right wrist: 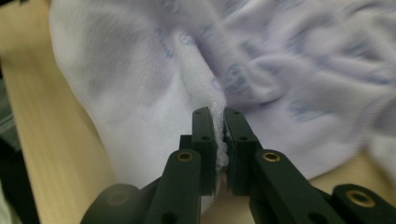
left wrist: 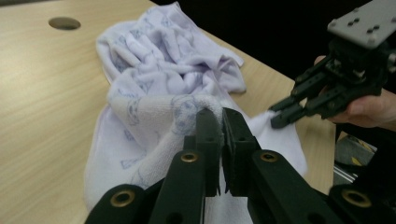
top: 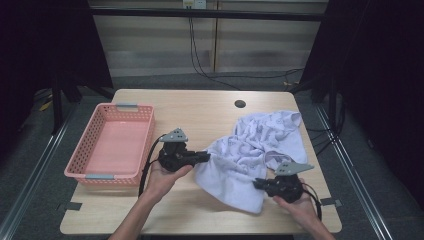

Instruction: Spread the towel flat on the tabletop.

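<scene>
- Gripping a fold of the towel (left wrist: 154, 93), the left claw (left wrist: 222, 114) has its jaws pressed together on the cloth at the towel's left edge, as the left gripper view shows.
- Pinching the same towel, the right claw (right wrist: 218, 114) is clamped on a thin ridge of white cloth, with fabric caught between the two black jaws.
- In the high view the left claw (top: 206, 156) meets the towel's (top: 260, 145) left side, and the right claw (top: 257, 184) bites its near right edge.
- The towel is pale lilac-white with a faint printed pattern; it lies crumpled on the right half of the table (top: 200, 115), running from the far right toward the near edge.
- Each hand comes in from the near side, the left hand (top: 167, 177) under its claw, the right hand (top: 295, 202) behind its own.
- A pink basket (top: 92, 145) stands on the table's left part, well apart from the towel.
- A round hole (top: 240, 103) sits in the table top beyond the towel.
</scene>
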